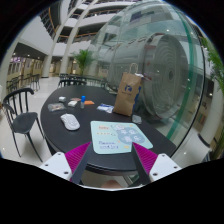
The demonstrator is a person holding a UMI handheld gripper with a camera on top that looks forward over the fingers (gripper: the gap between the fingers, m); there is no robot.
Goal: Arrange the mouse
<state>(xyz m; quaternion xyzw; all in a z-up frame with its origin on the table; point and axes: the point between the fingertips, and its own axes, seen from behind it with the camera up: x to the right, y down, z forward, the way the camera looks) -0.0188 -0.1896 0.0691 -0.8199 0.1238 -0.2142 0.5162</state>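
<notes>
- The mouse is white and lies on the dark round worktop, ahead of the gripper and off to its left side
- The mouse's long side seems to run away from the gripper, slanting a little; it is small here, so I am not sure
- The mouse is not touching the pale mouse pad; the pad lies just ahead of the fingers, and the mouse sits beside the pad's left edge
- To reach the mouse, I think the gripper must go forward and to the left
- The gripper is spread wide, with nothing between its two pink pads
- I count one mouse, one mouse pad, and one brown paper bag standing farther back
- A few small things lie beyond the mouse; I count about four, but they are too small to name
- One black chair stands to the left of the worktop, and more chairs stand far behind
</notes>
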